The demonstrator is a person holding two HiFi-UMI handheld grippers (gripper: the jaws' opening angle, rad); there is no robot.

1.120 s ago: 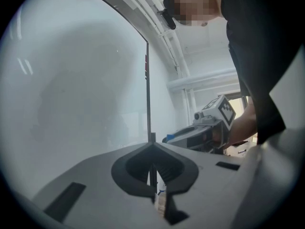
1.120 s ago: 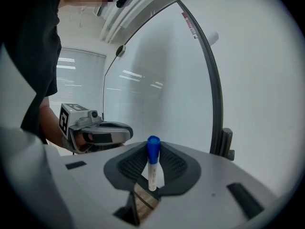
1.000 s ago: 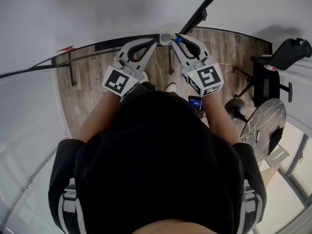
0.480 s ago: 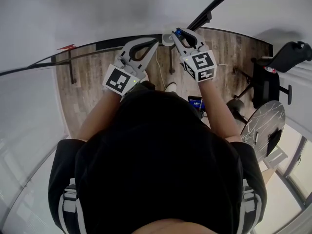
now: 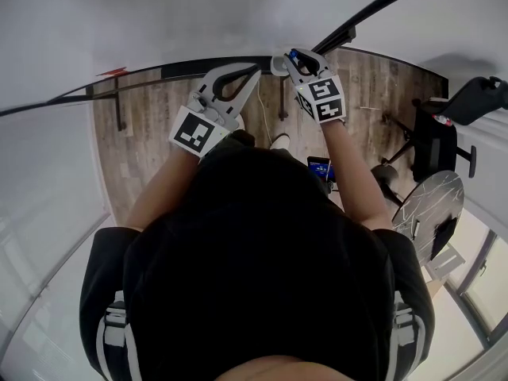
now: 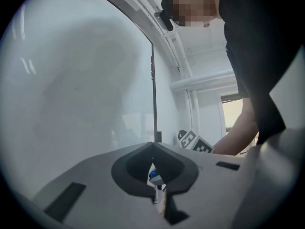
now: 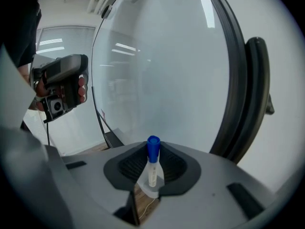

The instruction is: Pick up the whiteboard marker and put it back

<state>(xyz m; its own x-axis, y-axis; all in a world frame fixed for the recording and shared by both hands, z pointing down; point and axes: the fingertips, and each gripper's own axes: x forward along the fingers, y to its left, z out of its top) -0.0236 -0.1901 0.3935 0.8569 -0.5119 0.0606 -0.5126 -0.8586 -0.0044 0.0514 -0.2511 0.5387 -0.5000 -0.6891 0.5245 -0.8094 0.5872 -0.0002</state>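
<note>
The whiteboard marker [image 7: 152, 165], white with a blue cap [image 5: 294, 54], stands upright between the pads of my right gripper [image 7: 152, 171], which is shut on it. In the head view the right gripper [image 5: 302, 60] is tilted down at the lower edge of the whiteboard [image 5: 159, 22], just over a small white holder [image 5: 277, 64]. Part of that white holder [image 7: 148, 189] shows below the marker. My left gripper [image 5: 252, 71] is held level beside it, its jaws shut [image 6: 153, 149] with nothing between them. Through a gap in its jaws the blue cap [image 6: 152, 174] shows.
The whiteboard's black frame [image 7: 238, 94] runs close on the right. Its stand legs [image 5: 119, 111] and a cable [image 5: 262, 121] are on the wooden floor. A black office chair [image 5: 435, 129] and a round marble table [image 5: 429, 201] stand to the right. A phone [image 5: 319, 167] shows near the person's body.
My right gripper has moved down and forward to the board's lower edge with the marker in it, tipping further down. The left gripper has stayed where it was.
</note>
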